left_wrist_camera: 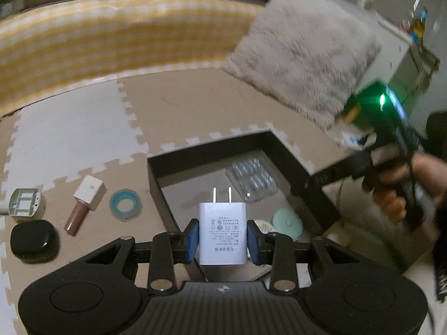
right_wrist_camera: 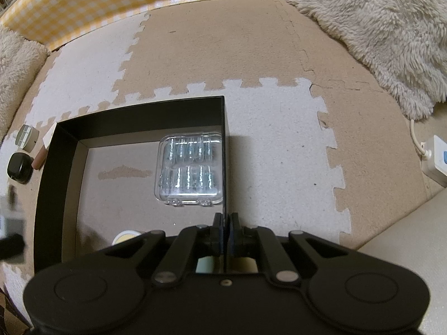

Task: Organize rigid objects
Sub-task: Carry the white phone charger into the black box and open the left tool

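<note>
My left gripper (left_wrist_camera: 223, 236) is shut on a white plug-in charger (left_wrist_camera: 223, 231), prongs pointing away, held over the near left corner of the black box (left_wrist_camera: 212, 145). The box lies on the foam floor mat and holds a clear battery case (left_wrist_camera: 251, 180), a mint round item (left_wrist_camera: 287, 222) and a pale yellow round item (left_wrist_camera: 264, 226). My right gripper (right_wrist_camera: 225, 229) is shut on the box's (right_wrist_camera: 139, 109) thin right wall, with the battery case (right_wrist_camera: 190, 164) just beyond it. A hand (left_wrist_camera: 399, 192) grips the right tool's handle.
Left of the box on the mat lie a black case (left_wrist_camera: 35, 240), a white-capped brown tube (left_wrist_camera: 83, 203), a blue tape roll (left_wrist_camera: 125, 203) and a grey round part (left_wrist_camera: 25, 202). A fluffy cushion (left_wrist_camera: 301, 64), a yellow checked edge (left_wrist_camera: 111, 36) and a power strip (right_wrist_camera: 435, 162) border the area.
</note>
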A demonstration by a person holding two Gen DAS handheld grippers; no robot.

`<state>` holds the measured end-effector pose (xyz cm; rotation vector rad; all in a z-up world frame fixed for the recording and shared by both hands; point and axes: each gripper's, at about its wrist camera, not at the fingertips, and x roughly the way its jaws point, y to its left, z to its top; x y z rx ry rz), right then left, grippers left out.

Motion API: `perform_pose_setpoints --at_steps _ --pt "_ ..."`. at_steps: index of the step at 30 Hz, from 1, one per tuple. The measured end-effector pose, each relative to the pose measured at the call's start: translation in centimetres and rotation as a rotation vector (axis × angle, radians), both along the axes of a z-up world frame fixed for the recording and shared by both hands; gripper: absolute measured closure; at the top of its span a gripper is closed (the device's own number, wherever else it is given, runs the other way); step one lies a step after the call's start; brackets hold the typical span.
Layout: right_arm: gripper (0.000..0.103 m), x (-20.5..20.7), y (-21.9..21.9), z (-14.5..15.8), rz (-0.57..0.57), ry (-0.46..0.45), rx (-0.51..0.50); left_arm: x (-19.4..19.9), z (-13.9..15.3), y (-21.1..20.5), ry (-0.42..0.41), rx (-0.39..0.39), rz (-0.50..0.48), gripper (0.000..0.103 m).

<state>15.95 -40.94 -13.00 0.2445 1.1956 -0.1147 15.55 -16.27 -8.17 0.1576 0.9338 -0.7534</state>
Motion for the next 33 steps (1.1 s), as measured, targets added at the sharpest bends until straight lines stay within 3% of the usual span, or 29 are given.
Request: perform_pose_setpoints --at_steps 10,19,23,28,33 --pt "0.098 0.0 -0.1 0.0 0.003 0.000 -0.002 -0.8 -2.3 -1.7 0.029 0.079 -0.049 0.066" --pt "0.098 0.0 -0.1 -0.1 0.002 -0.001 -0.001 -0.8 -2.8 -1.9 -0.003 0.116 -0.058 0.065" --pt "0.098 0.0 0.0 -0.1 0.002 0.000 -0.002 -1.1 -2.4 -1.8 0.013 0.103 -0.071 0.055" --pt "0.098 0.0 0.0 -0.1 0.002 -0.001 0.001 -1.6 -2.0 -1.6 0.034 0.088 -0.075 0.053" --pt "0.098 0.0 -0.1 -0.1 0.002 -0.002 0.001 -1.9 -1.9 -1.5 0.046 0.079 -0.080 0.045"
